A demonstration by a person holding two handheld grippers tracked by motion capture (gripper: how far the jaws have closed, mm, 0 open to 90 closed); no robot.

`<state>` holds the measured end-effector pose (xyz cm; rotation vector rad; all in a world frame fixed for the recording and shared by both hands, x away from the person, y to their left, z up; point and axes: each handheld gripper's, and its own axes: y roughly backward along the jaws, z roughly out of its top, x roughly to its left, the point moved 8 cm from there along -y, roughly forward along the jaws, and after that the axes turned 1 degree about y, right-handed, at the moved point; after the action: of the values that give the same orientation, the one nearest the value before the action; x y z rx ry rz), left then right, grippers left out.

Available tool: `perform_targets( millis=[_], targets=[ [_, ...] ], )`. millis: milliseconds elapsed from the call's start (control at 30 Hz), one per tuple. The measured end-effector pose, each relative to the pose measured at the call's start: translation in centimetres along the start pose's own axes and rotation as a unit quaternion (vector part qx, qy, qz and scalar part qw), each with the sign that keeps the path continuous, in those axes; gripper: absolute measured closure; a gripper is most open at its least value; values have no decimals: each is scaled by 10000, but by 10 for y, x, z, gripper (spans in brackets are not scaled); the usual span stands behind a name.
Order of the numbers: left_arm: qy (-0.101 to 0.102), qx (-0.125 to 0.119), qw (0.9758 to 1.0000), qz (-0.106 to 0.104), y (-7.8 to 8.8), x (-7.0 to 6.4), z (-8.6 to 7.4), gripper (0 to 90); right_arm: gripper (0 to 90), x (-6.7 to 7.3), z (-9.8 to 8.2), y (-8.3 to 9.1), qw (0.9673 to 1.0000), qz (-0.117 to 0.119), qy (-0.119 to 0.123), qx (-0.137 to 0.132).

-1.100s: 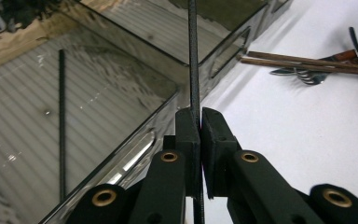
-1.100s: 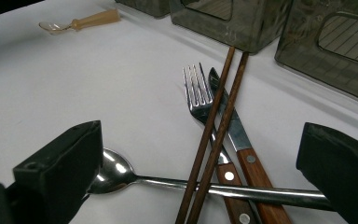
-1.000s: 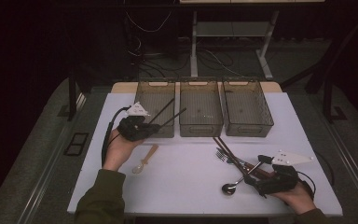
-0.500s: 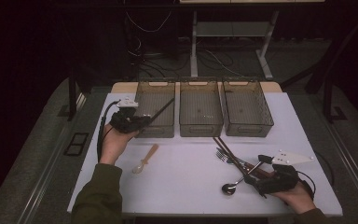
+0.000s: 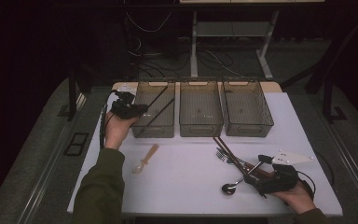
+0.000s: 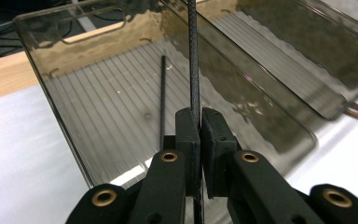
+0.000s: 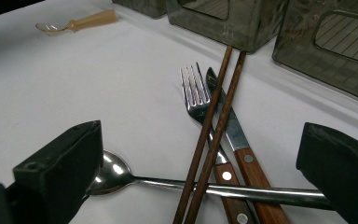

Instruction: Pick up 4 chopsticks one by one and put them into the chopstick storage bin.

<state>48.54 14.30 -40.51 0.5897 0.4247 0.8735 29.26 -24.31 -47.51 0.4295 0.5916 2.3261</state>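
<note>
The left gripper (image 5: 129, 110) hangs near the far left corner of the counter (image 5: 186, 196), over the near left part of the left bin (image 5: 154, 128), its jaws pinched shut on a thin black chopstick (image 6: 194, 65). In the left gripper view that stick rises straight up from between the 2 pads, out over the ribbed floor of the bin, where a second black chopstick (image 6: 162, 98) lies lengthwise. In the high view both dark sticks slant across the left bin. 3 smoky clear bins stand in a row along the far edge of the counter, the middle bin (image 5: 200, 128) and the right bin (image 5: 247, 128) just beside one another. A small pale spoon (image 5: 145, 159) with a tan handle lies on the counter in front of the left bin, well apart from the other cutlery. Toward the near right corner the right gripper (image 5: 266, 176) rests low by the counter, its jaws spread wide and gripping nothing. Between them, in the right gripper view, lie a metal spoon (image 7: 121, 177), a fork (image 7: 196, 100) and a knife (image 7: 235, 135) with wooden handles, and 2 brown chopsticks (image 7: 214, 126) laid side by side across the spoon's handle, their tips reaching toward the middle bin.
</note>
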Motion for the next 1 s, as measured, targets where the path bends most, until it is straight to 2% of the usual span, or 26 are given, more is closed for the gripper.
perform_targets(
  millis=[233,467,633,1000],
  targets=[
    [76,-84,9997,201,-15,9,15,857,8,-1,0,1,10000,1,3,-22],
    [142,-164,9993,310,-32,17,20,857,9,0,1,1,10000,26,8,-34],
    [225,-151,9990,357,-41,20,21,857,8,-1,1,2,10000,28,10,-49],
    [256,83,9985,477,-53,24,12,856,8,-1,1,2,10000,46,3,-72]
  ],
)
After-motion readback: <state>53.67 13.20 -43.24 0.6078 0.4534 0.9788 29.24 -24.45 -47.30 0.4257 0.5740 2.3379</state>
